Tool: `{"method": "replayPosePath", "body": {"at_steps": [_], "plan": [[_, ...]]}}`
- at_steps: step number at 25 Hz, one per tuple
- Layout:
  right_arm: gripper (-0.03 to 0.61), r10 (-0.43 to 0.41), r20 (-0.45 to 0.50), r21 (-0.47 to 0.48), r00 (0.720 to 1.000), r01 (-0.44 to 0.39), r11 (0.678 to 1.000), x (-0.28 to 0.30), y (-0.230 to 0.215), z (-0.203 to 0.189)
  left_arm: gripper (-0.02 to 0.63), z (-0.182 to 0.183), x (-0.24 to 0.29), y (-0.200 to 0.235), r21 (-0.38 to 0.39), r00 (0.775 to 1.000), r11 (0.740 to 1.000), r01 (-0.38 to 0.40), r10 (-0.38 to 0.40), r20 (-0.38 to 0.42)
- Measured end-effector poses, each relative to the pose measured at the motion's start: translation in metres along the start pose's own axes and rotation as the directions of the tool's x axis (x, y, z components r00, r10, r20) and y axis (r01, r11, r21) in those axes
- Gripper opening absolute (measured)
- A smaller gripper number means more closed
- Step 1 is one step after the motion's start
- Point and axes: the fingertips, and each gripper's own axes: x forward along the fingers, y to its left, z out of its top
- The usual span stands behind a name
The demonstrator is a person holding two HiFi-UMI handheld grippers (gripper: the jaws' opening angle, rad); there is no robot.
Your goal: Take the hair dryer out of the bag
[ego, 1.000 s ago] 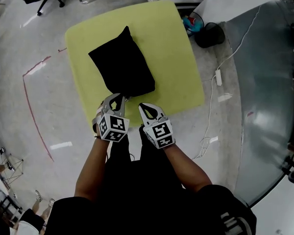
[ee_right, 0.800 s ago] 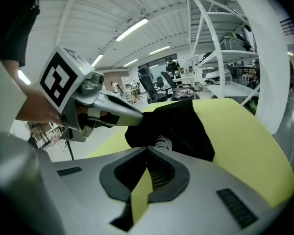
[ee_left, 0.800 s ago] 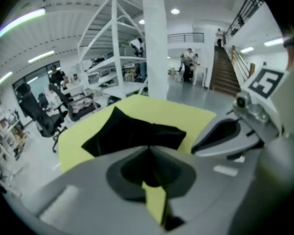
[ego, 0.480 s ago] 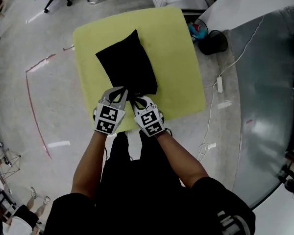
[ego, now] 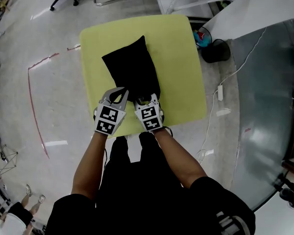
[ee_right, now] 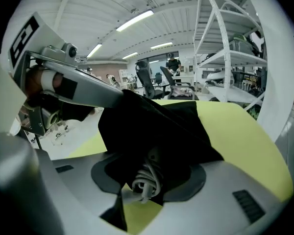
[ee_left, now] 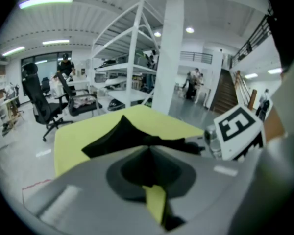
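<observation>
Black bag (ego: 132, 70) on yellow table (ego: 181, 58), left gripper (ego: 122, 94) pinching its edge

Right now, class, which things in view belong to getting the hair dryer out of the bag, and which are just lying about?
In the job: black bag; coiled cord at its mouth; left tongs, shut on the bag; right tongs, jaws just opened, cord between them; yellow table.
Lying about: waste bin; power strip; office chair.
</observation>
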Motion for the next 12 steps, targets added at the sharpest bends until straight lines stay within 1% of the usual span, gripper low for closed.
{"method": "replayPosePath", "body": {"at_steps": [2,4,6,12], "plan": [[0.171,0.004,-0.037,0.011,0.999,-0.004,1.000,0.008,-0.001,-0.005,0.014,-0.001,0.001,0.005,-0.020,1.000,1.000,-0.004,0.004,0.005],[0.191,-0.021,-0.075,0.016,0.997,0.022,1.000,0.016,-0.004,-0.008,0.014,-0.001,0.001,0.009,-0.042,1.000,0.999,-0.004,0.005,0.010],[0.199,-0.040,-0.107,0.031,0.993,0.043,0.999,0.023,-0.008,-0.011,0.014,-0.002,0.000,0.013,-0.063,1.000,0.998,-0.006,0.007,0.015],[0.224,-0.046,-0.182,0.054,0.982,0.056,0.997,0.049,-0.011,-0.016,0.014,-0.005,-0.002,0.026,-0.137,0.999,0.990,-0.011,0.015,0.029]]}}
